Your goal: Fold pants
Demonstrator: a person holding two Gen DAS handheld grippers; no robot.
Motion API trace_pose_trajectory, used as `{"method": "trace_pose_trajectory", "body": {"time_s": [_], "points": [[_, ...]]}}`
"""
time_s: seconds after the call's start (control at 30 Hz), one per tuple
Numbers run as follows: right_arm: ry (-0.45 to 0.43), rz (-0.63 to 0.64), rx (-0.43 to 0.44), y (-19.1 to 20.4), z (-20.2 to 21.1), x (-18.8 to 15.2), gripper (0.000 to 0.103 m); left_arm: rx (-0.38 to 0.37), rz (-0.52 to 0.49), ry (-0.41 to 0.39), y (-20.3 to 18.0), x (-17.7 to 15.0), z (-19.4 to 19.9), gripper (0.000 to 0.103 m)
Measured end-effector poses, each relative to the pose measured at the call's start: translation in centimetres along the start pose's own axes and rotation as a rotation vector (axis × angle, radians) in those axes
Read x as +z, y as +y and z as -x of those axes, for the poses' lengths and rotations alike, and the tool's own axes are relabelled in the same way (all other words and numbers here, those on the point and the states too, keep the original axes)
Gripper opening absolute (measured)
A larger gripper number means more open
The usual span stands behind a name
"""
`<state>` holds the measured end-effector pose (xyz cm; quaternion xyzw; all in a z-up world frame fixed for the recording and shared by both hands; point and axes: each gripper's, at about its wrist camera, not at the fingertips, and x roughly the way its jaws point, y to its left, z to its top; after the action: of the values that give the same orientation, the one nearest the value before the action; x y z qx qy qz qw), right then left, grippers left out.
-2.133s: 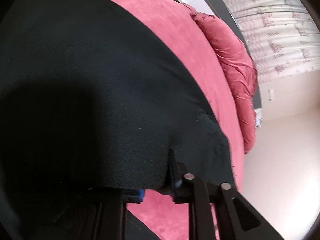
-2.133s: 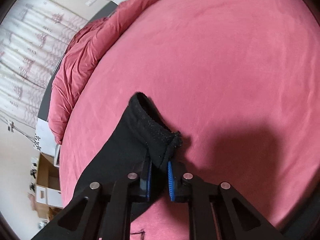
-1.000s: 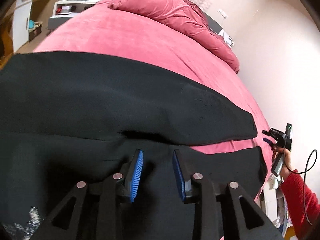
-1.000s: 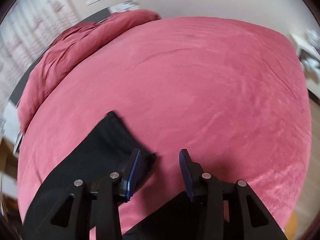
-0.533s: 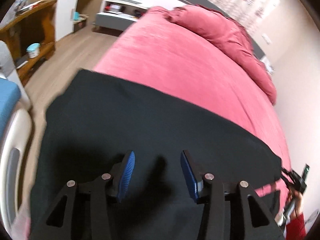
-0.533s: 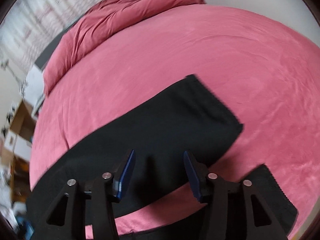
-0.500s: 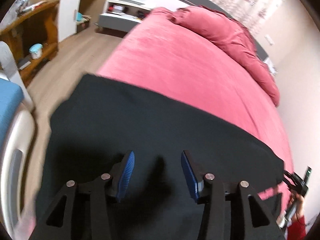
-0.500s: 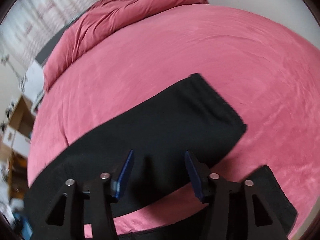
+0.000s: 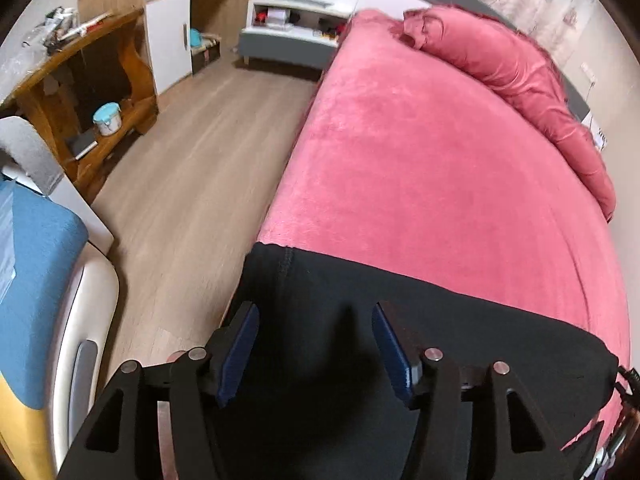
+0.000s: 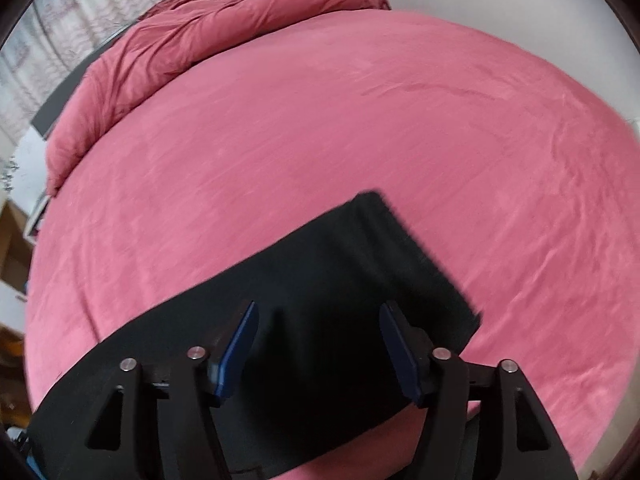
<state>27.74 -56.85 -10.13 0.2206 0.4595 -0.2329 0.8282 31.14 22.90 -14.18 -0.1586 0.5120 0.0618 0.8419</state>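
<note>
- Black pants lie flat along the near edge of the pink bed, one end right at the bed's left edge by the floor, the other end out over the blanket in the right wrist view.
- Left claw hovers over the cloth near the left edge of the bed, blue pads spreading apart, nothing pinched between them, only fabric lying below.
- Right claw is over the other end of the pants, its jaws opening too, empty, pads clear of the cloth.
- Both claws tip steeply downward toward the bed, fingers side by side across the fabric.
- My read: one fold is laid and the next grip is being lined up.
- To do it well, each claw should settle on an end edge of the pants, take every layer at once, and lift evenly so the fold line stays straight.
- Watch the left end: it sits on the brink of the bed's left edge and could slide toward the floor if dragged.
- Motion blur softens the right-hand hem, so whether the layers line up there I can't quite tell.
- The rumpled duvet at the far edge of the bed is well apart, no obstacle.
</note>
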Motion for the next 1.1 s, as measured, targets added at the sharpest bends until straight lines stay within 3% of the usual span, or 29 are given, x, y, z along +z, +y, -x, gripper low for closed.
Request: {"method": "trace_pose_trajectory", "body": {"time_s": [0.13,0.27,0.37,0.5,0.6,0.8,0.97,1.03,1.1], "points": [[0.023,-0.01,-0.056,-0.4,-0.8,2.3,0.072,0.011,0.05,0.056,1.3,1.4,-2.3,0.061],[0.098,-0.056,-0.081,-0.5,-2.2,4.0,0.072,-0.059,0.118,0.098,1.9,2.6,-3.2,0.061],[0.118,-0.064,-0.135,-0.1,-3.1,5.0,0.072,-0.05,0.162,0.116,2.4,3.2,-3.6,0.061],[0.12,-0.098,-0.156,0.2,-4.0,5.5,0.072,-0.054,0.258,0.137,4.0,3.8,-4.7,0.071],[0.143,-0.119,-0.169,0.2,-5.1,5.6,0.072,-0.086,0.296,0.15,4.6,3.9,-5.2,0.071],[0.161,-0.187,-0.174,-0.5,-6.7,4.9,0.08,-0.024,0.175,0.115,3.9,4.2,-5.5,0.071],[0.149,-0.171,-0.181,-0.3,-7.1,4.6,0.08,-0.069,0.206,0.145,4.7,4.3,-6.5,0.071],[0.146,-0.163,-0.178,-0.2,-7.0,4.6,0.076,-0.114,0.213,0.155,4.5,4.1,-6.4,0.071],[0.142,-0.155,-0.164,0.1,-6.7,4.6,0.064,-0.129,0.188,0.147,4.0,3.8,-5.9,0.071]]}}
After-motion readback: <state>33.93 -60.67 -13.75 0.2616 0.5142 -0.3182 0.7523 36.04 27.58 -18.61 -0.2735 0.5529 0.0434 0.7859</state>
